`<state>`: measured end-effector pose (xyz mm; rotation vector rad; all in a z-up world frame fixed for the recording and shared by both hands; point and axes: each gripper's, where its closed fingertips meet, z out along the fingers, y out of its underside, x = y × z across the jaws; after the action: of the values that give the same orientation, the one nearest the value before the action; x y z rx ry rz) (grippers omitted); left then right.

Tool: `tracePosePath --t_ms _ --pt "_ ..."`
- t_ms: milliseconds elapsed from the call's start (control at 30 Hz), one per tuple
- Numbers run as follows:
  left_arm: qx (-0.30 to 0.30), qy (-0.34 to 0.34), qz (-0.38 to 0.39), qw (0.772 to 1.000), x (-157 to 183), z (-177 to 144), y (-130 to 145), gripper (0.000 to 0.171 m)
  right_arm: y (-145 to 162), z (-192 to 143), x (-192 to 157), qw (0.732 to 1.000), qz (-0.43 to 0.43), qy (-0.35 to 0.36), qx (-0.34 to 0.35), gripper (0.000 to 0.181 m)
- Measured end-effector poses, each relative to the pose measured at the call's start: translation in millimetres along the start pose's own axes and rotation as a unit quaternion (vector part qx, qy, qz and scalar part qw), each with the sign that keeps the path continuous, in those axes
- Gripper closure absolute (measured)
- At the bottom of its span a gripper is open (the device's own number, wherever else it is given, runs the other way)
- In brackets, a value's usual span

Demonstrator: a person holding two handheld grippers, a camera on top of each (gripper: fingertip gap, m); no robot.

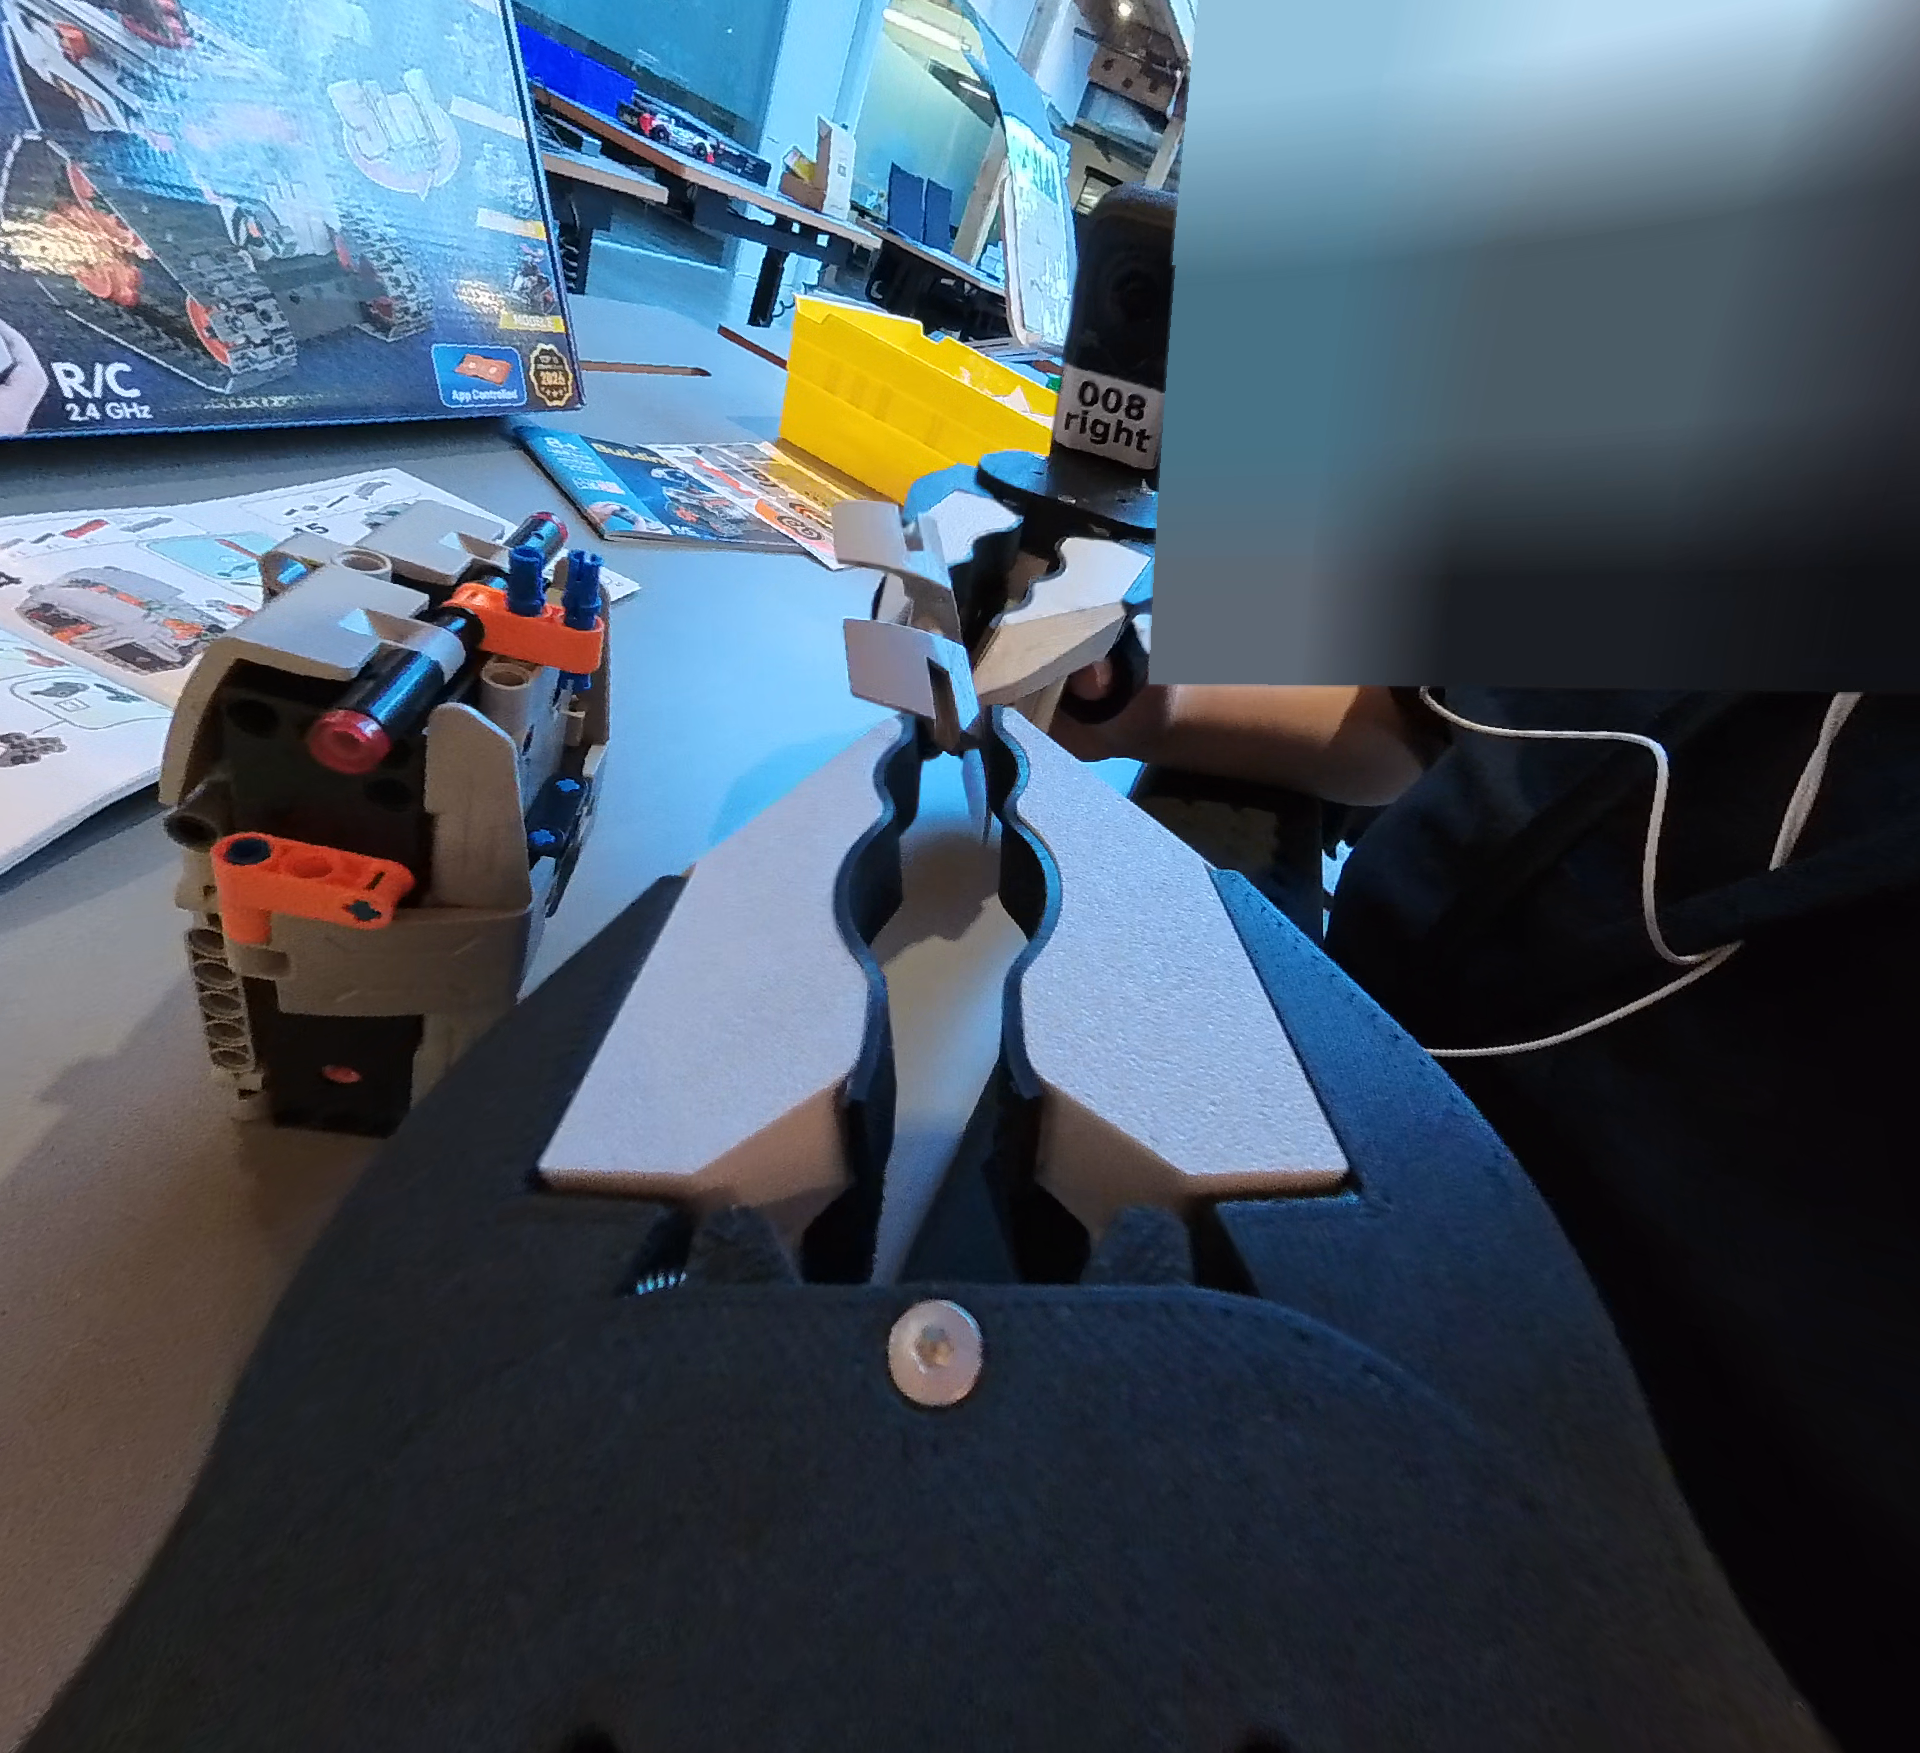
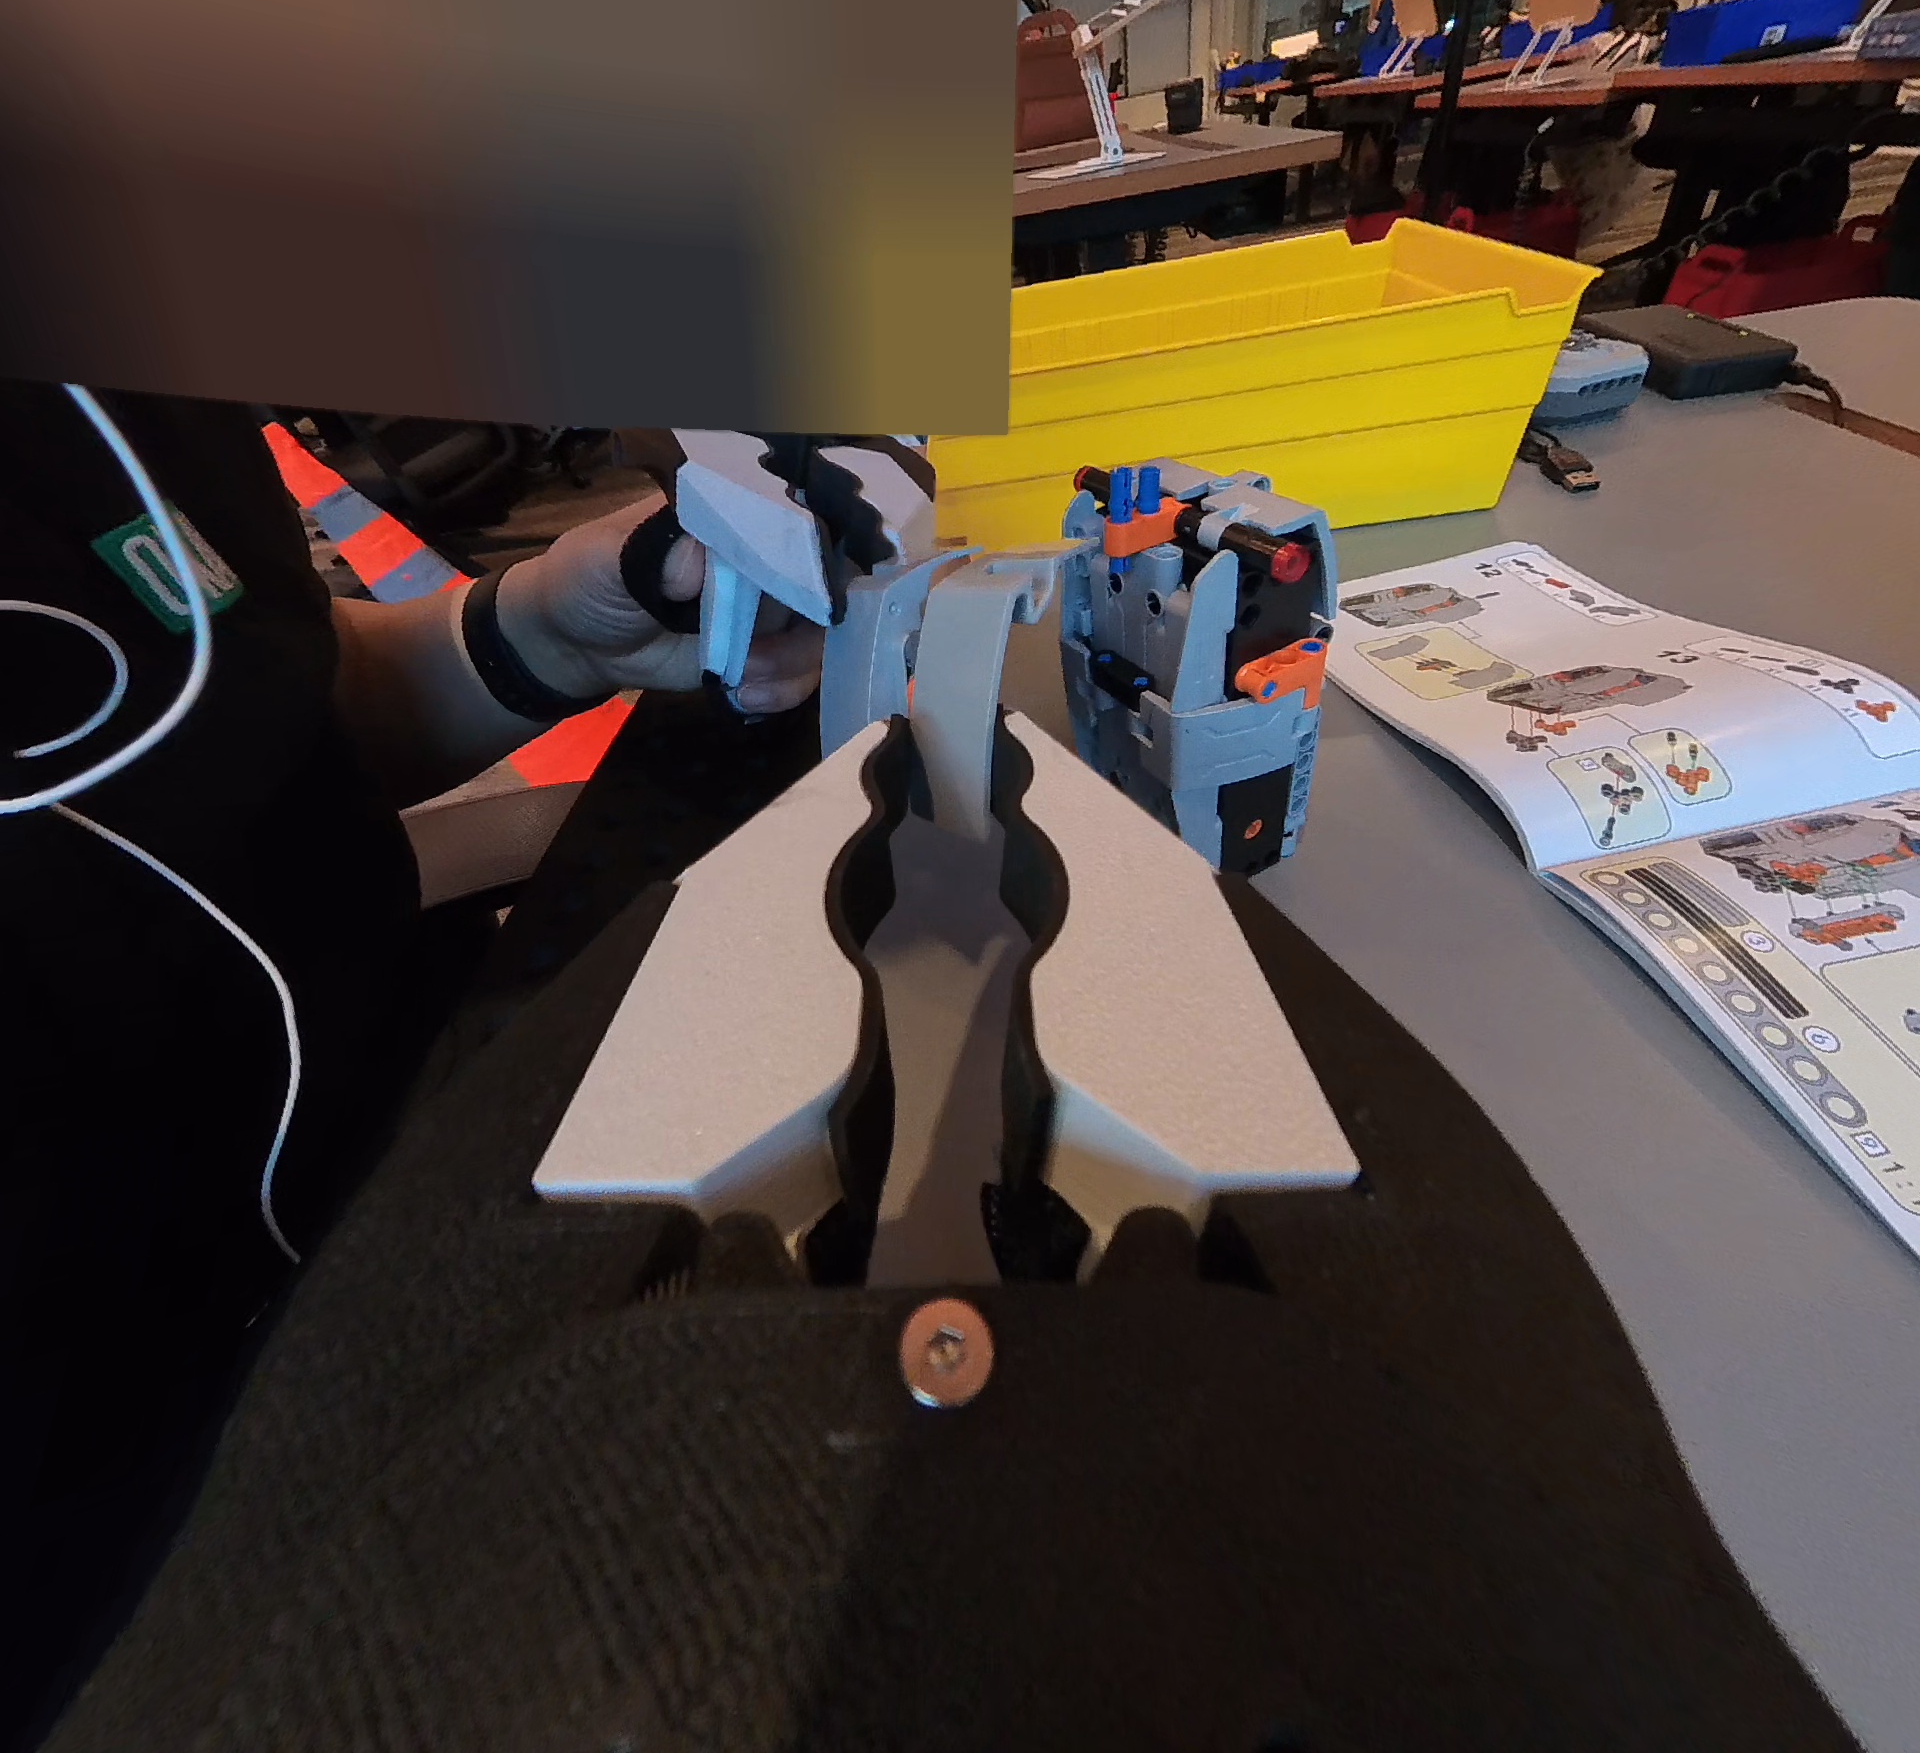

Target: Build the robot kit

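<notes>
Pinching a grey curved panel [image 2: 961,706] between them, both the left gripper [image 1: 951,747] and right gripper [image 2: 951,747] are clamped on it beside the toy model [image 2: 1195,664]; uneven pull could snap it loose.

One bin [image 2: 1299,394], two booklets [image 2: 1662,747]

print shows on the blue toy box [image 1: 260,145], a white label on the far black claw [image 1: 1107,420], the open instruction booklet [image 2: 1662,768], a smaller booklet [image 1: 665,488] and a green shirt patch [image 2: 166,565].
</notes>
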<state>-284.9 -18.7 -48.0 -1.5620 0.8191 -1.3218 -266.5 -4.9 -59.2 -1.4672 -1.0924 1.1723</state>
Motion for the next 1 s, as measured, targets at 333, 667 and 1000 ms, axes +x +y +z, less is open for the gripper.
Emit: tracePosePath --t_ms 333,667,1000 --pt "-0.007 0.037 -0.019 0.999 8.6 -1.3 1.2 0.166 15.6 4.8 -12.4 0.998 -0.001 -0.046 -0.034 0.168" --pt "-0.021 0.037 -0.023 0.999 7.5 -1.0 4.8 0.168 21.8 6.6 -12.4 0.997 0.013 -0.055 -0.045 0.162" --pt "-0.012 0.028 -0.032 0.999 3.6 -3.4 3.0 0.168 17.0 7.3 -9.5 0.996 0.064 -0.063 -0.024 0.166"
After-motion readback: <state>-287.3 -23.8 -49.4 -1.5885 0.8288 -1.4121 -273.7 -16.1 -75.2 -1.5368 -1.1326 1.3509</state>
